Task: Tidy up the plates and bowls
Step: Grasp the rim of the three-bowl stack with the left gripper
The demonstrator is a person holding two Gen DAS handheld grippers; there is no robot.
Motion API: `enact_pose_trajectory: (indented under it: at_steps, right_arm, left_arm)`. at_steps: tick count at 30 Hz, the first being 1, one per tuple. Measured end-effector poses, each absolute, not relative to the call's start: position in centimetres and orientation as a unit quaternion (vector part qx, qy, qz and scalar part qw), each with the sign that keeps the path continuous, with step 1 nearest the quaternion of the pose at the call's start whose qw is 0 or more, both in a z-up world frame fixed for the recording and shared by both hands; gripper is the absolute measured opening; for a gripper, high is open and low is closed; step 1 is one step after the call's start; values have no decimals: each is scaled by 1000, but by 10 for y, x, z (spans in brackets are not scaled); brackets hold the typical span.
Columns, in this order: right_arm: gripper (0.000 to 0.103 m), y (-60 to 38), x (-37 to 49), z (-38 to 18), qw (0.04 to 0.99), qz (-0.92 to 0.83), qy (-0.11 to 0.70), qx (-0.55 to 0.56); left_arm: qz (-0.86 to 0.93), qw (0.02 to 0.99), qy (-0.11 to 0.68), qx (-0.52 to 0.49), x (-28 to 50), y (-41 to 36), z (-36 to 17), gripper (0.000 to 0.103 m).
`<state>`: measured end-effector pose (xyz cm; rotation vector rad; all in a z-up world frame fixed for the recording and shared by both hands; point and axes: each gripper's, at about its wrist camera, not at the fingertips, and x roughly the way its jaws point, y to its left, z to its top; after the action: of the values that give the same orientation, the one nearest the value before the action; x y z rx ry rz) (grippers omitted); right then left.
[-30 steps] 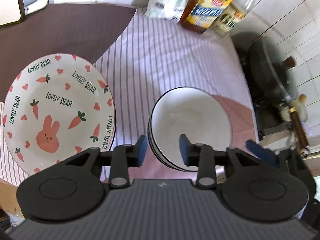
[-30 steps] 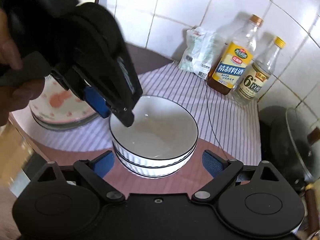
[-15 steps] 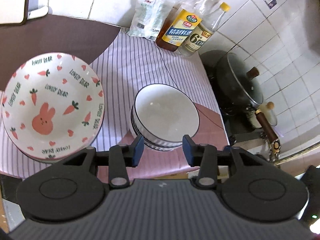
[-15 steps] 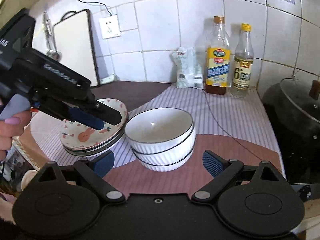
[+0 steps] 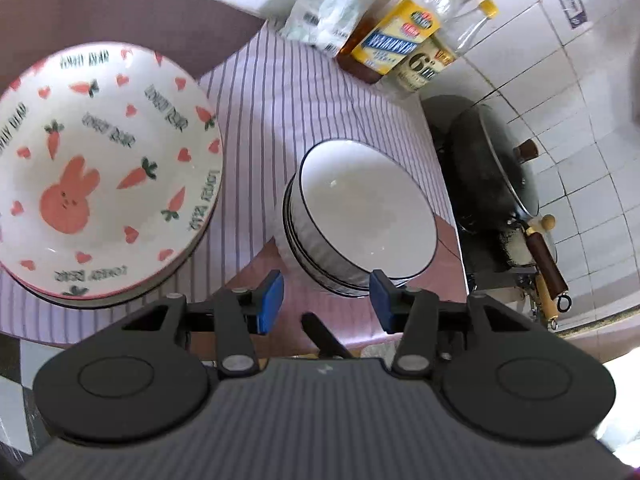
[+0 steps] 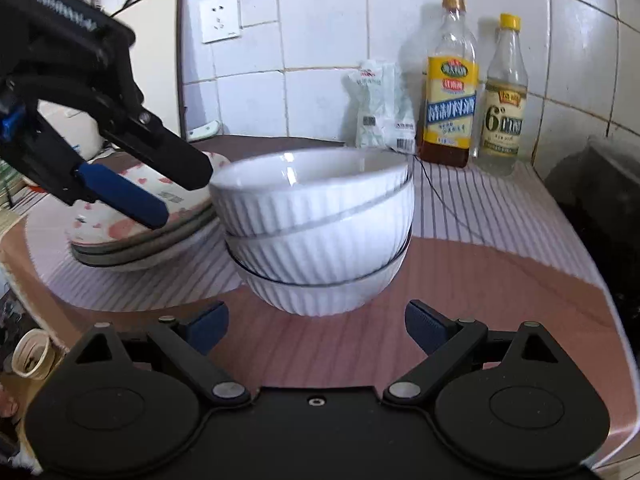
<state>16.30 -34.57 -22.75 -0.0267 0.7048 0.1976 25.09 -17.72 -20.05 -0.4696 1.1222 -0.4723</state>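
Three white ribbed bowls point(image 6: 320, 232) with dark rims are nested in one stack point(image 5: 368, 216) on the striped cloth. To their left lies a stack of plates point(image 6: 152, 216), the top one point(image 5: 100, 176) printed with a pink rabbit and carrots. My left gripper point(image 5: 326, 300) hovers above the near side of the bowls, between plates and bowls; its jaws are opening with nothing between them. It shows in the right wrist view as a black gripper point(image 6: 168, 192) over the plates. My right gripper point(image 6: 316, 320) is open wide, low at table height, just in front of the bowl stack.
Two bottles point(image 6: 452, 80) and a white bag point(image 6: 380, 108) stand against the tiled back wall. A black wok with a lid point(image 5: 492, 172) sits to the right, past the cloth's edge. A cutting board point(image 6: 160, 60) leans at the back left. The table edge runs close below both grippers.
My right gripper has dropped from above the bowls to table height, now facing their sides. My left gripper has come lower over the near side of the bowls and its jaws have widened.
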Motion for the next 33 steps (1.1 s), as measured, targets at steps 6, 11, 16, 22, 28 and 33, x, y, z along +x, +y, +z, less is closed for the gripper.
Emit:
enact_pose_trajectory:
  at_steps: [6, 11, 16, 22, 28, 33]
  right_arm:
    - [97, -343, 173, -249, 935, 92, 342, -10]
    - [97, -346, 178, -247, 937, 102, 334, -11]
    - [97, -348, 181, -244, 939, 111, 326, -14]
    - [97, -347, 191, -248, 937, 124, 327, -16]
    - [98, -347, 200, -250, 935, 145, 323, -8]
    - [98, -350, 202, -253, 935, 155, 320, 7]
  left_arm:
    - [-246, 778, 533, -224, 254, -189, -207, 47]
    - [-275, 776, 515, -241, 253, -187, -197, 52]
    - [-230, 783, 509, -274, 267, -181, -208, 60]
    - [-189, 786, 532, -251, 283, -190, -232, 58]
    - [-173, 796, 544, -201, 290, -207, -238, 41]
    - [-162, 806, 542, -173, 289, -213, -241, 35]
